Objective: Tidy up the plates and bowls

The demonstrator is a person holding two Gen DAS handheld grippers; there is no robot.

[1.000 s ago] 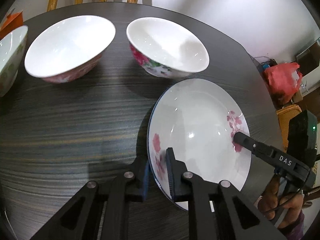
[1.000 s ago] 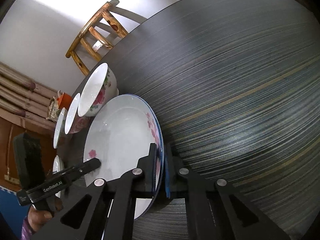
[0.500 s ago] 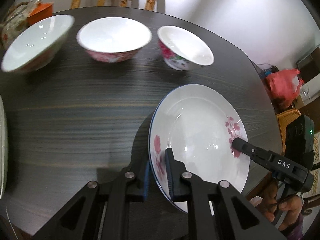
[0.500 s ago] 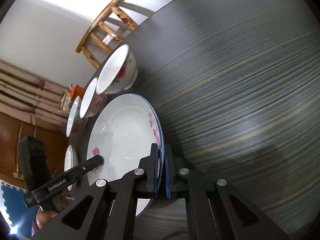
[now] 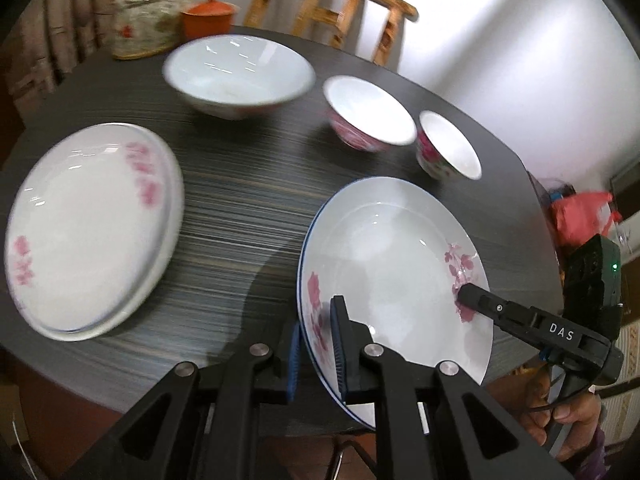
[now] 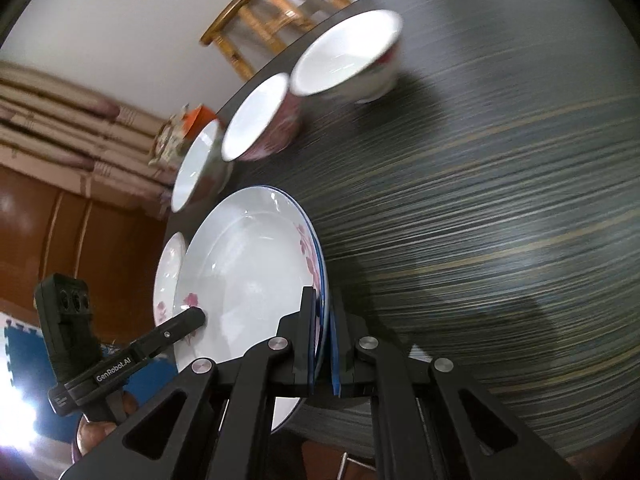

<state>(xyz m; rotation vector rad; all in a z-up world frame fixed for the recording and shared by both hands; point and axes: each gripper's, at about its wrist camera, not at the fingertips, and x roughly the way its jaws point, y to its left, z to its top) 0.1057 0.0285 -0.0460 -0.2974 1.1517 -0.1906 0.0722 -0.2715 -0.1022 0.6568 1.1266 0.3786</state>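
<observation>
A white plate with pink flowers and a blue rim [image 5: 392,264] is held above the dark table by both grippers. My left gripper [image 5: 316,344] is shut on its near rim. My right gripper [image 6: 322,344] is shut on the opposite rim, and its finger shows in the left wrist view [image 5: 520,316]. The plate also shows in the right wrist view [image 6: 248,280]. A stack of two flowered plates [image 5: 88,224] lies on the table to the left. Three bowls [image 5: 240,76] [image 5: 366,114] [image 5: 448,148] stand in a row at the back.
The round dark table [image 5: 248,208] has its edge near me. A wooden chair [image 5: 340,12] stands behind it. A patterned basket [image 5: 148,28] and an orange pot [image 5: 208,18] sit at the far left. A red bag [image 5: 580,216] lies beyond the table's right edge.
Both grippers have carried the plate back and to the left, away from the bowls. The stack of two plates has come into view on the left.
</observation>
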